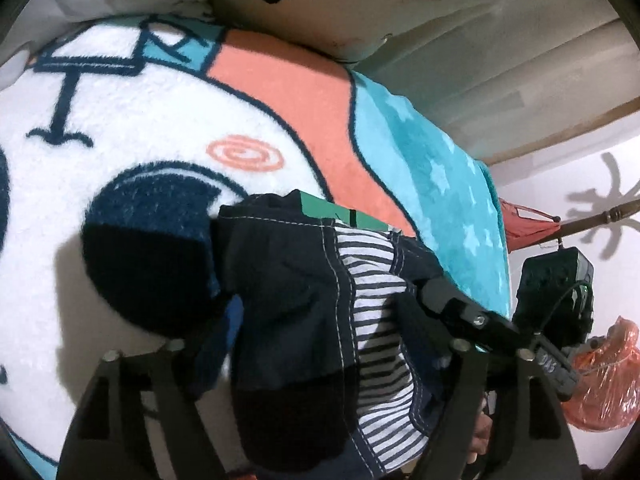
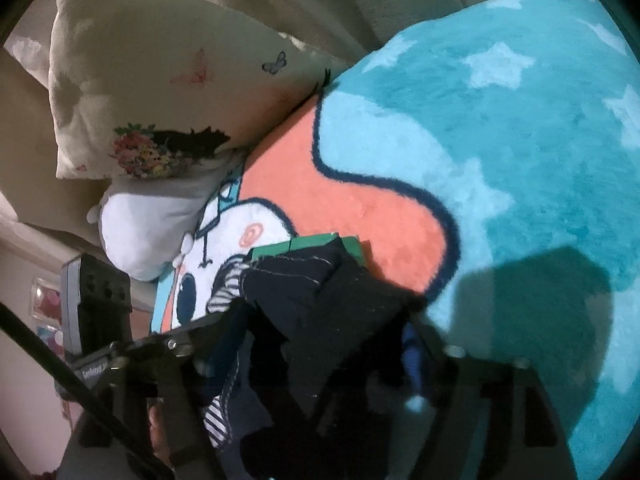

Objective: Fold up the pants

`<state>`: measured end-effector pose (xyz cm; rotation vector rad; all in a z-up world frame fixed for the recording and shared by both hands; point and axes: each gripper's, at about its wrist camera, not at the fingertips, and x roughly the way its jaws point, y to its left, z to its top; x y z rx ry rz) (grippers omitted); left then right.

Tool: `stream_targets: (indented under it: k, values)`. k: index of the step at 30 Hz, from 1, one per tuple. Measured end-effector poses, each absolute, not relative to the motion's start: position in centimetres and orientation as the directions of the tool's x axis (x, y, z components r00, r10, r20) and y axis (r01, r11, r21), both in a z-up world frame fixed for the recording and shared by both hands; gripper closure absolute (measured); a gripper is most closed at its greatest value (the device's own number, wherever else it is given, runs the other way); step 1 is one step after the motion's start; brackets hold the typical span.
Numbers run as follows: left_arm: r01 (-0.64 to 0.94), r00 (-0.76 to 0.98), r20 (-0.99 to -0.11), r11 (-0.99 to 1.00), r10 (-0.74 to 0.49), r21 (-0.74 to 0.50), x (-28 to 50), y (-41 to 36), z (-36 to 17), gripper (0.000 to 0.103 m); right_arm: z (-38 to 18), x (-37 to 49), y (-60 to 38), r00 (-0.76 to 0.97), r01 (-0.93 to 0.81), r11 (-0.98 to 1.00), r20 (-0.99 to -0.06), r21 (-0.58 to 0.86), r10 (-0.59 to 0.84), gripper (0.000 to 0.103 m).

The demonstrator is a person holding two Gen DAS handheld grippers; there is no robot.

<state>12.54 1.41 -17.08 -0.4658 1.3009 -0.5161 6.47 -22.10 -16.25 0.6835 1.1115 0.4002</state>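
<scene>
The dark navy pants (image 1: 288, 300) with white stitching and a striped lining (image 1: 376, 320) hang bunched between both grippers above a cartoon blanket. My left gripper (image 1: 320, 344) is shut on the pants; the cloth fills the gap between its fingers. The right gripper's black body (image 1: 472, 320) shows beside it, also in the cloth. In the right wrist view the pants (image 2: 320, 308) cover my right gripper (image 2: 316, 344), which is shut on them. The left gripper's body (image 2: 160, 348) is at the lower left. A green edge (image 2: 312, 242) peeks out behind the pants.
The fleece blanket (image 1: 200, 92) in white, coral and teal with stars (image 2: 500, 128) covers the bed. A floral pillow (image 2: 160, 80) and a white pillow (image 2: 152, 220) lie at the head. An orange plastic bag (image 1: 608, 380) and a coat rack (image 1: 592, 216) are beyond the bed edge.
</scene>
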Motion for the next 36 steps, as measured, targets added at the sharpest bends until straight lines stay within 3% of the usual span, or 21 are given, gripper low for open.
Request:
stream_targets:
  k: [2,6,13,16,18,20,26,28,30,36]
  values:
    - [0.099,0.174,-0.777,0.796,-0.605,-0.597,12.5,1.4,-17.1,0.061,-16.7,6.6,-22.7,0.384,0.055,0.703,-0.664,0.709,0.641,0.065]
    - [0.117,0.197,-0.770,0.795,-0.607,-0.596,11.8,1.3,-15.7,0.074,-15.9,6.6,-22.6,0.380,0.038,0.697,-0.656,0.716,0.652,0.069]
    - [0.122,0.254,-0.765,0.804,-0.592,-0.582,12.9,1.2,-13.9,0.076,-13.8,8.2,-22.6,0.406,-0.009,0.687,-0.625,0.727,0.667,0.068]
    - [0.087,0.247,-0.804,0.838,-0.542,-0.538,13.6,1.4,-15.3,0.073,-14.6,8.8,-22.4,0.381,0.001,0.701,-0.648,0.713,0.659,0.063]
    - [0.054,0.235,-0.819,0.848,-0.524,-0.527,13.9,2.1,-16.7,0.064,-15.2,8.7,-22.7,0.377,0.019,0.710,-0.663,0.704,0.647,0.058]
    - [0.019,0.232,-0.805,0.830,-0.546,-0.557,13.8,3.0,-17.1,0.064,-14.7,8.3,-23.5,0.395,0.027,0.708,-0.658,0.706,0.641,0.046]
    - [0.012,0.262,-0.781,0.811,-0.567,-0.585,13.4,5.1,-15.8,0.063,-12.7,6.4,-26.5,0.448,0.027,0.699,-0.634,0.714,0.630,0.032]
    - [0.025,0.277,-0.763,0.798,-0.584,-0.602,13.2,5.7,-15.0,0.057,-13.0,6.3,-26.6,0.436,0.038,0.679,-0.624,0.733,0.649,0.029]
    - [0.039,0.291,-0.747,0.787,-0.598,-0.615,13.1,6.0,-14.6,0.041,-13.9,6.3,-26.2,0.412,0.061,0.645,-0.607,0.762,0.679,0.026]
    - [0.085,0.189,-0.714,0.735,-0.674,-0.672,13.3,4.0,-16.8,0.030,-16.6,6.5,-24.1,0.370,0.103,0.628,-0.616,0.771,0.696,0.025]
